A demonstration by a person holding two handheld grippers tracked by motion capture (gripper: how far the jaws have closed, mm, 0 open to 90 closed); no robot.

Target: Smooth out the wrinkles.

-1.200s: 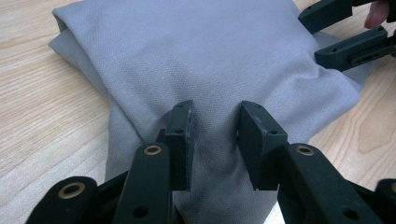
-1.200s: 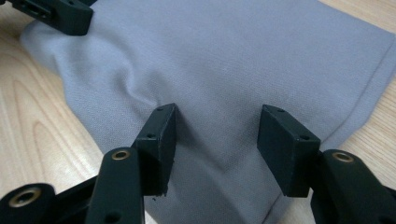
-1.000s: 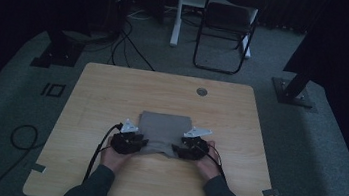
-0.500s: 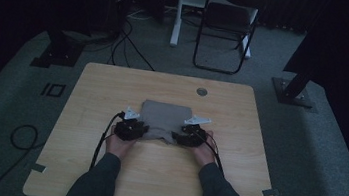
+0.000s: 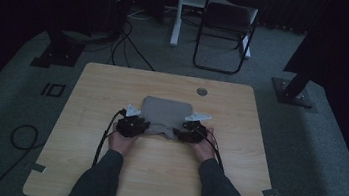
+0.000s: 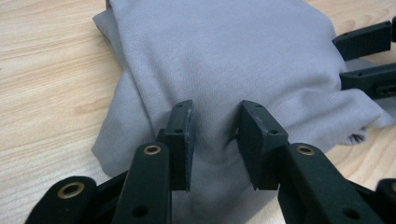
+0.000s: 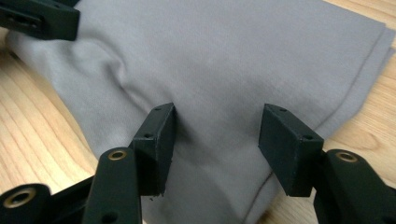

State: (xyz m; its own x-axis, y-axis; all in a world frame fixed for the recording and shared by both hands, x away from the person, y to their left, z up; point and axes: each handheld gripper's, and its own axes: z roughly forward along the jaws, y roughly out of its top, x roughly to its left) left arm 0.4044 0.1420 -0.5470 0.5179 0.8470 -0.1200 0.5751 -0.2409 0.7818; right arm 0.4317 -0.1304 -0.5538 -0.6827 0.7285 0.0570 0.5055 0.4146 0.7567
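Observation:
A folded grey cloth (image 5: 168, 113) lies in the middle of the wooden table (image 5: 108, 90). My left gripper (image 5: 135, 122) rests on its near left corner and my right gripper (image 5: 186, 129) on its near right corner. In the left gripper view the jaws of the left gripper (image 6: 215, 140) stand apart on the cloth (image 6: 224, 56), with a slight pucker of fabric between the pads. The right gripper (image 6: 366, 60) enters at the right edge of that view. In the right gripper view the right gripper (image 7: 217, 144) has its jaws wide, with flat cloth (image 7: 243, 56) under them.
A round grommet (image 5: 202, 91) sits in the table beyond the cloth. A dark chair (image 5: 226, 29) and a white post stand on the carpet behind the table. Stand bases (image 5: 294, 92) flank the table and cables (image 5: 128, 47) run across the floor at the left.
Both grippers have moved away from the person, and the cloth has shifted the same way with them. The jaw gaps look unchanged.

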